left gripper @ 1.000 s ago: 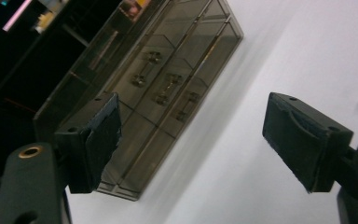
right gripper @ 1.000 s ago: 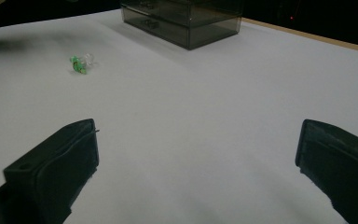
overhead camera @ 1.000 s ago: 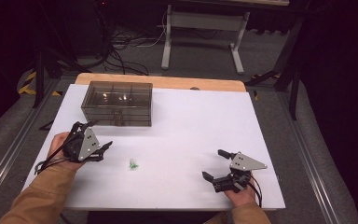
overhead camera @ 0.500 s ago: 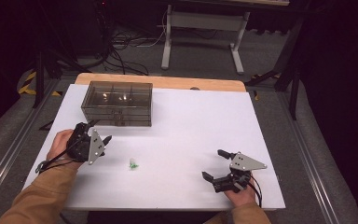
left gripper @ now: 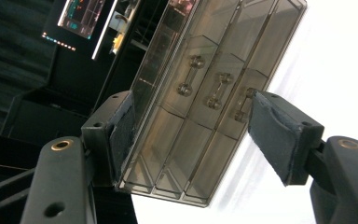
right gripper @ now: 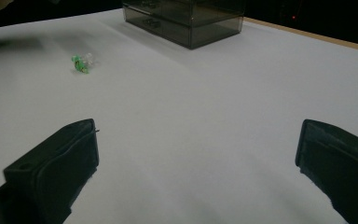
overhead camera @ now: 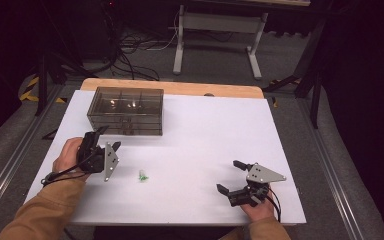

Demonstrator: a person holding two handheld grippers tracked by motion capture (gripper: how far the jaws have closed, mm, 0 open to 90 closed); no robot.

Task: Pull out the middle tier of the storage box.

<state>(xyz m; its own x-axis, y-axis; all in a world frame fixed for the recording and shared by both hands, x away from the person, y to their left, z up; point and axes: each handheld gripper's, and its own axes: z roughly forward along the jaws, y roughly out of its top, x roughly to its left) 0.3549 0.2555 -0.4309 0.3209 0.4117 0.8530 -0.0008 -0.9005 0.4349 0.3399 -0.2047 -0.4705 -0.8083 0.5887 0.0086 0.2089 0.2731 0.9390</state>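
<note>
The surface [overhead camera: 200,130] is a white rectangular top with a strip of pale wood showing along its far edge. A smoky, see-through drawer box [overhead camera: 126,110] stands on it near the far left corner, its three stacked drawers facing the near side. A small green and clear object [overhead camera: 143,176] lies on the white sheet left of the middle, well apart from the box.

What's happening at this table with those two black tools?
A person holds a two-jaw gripper in each hand. The left gripper, its jaws just narrowed but clear of anything, points at the front of a smoky plastic drawer box. The right gripper rests open near the table's front edge. A small green item lies between them.
</note>
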